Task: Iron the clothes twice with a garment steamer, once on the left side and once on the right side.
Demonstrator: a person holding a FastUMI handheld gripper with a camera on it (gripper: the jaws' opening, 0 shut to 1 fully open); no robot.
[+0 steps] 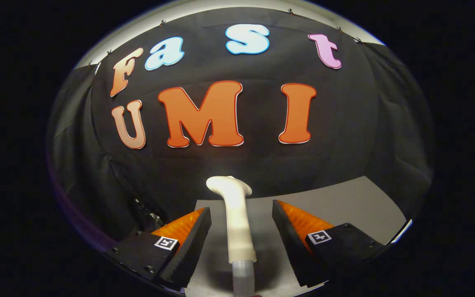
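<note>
A white garment steamer (pixel 236 214) stands upright on the grey table (pixel 344 206), its head turned toward the booth wall and a clear hose (pixel 241 276) running from its lower end. My gripper (pixel 241 212) is open, its black and orange fingers (pixel 192 231) standing either side of the steamer's handle with a gap on each side. Neither finger touches the handle.
The black cloth wall rises just behind the table's far edge. Bare grey tabletop stretches off past the right finger. Folds of black cloth hang down beside the left finger.
</note>
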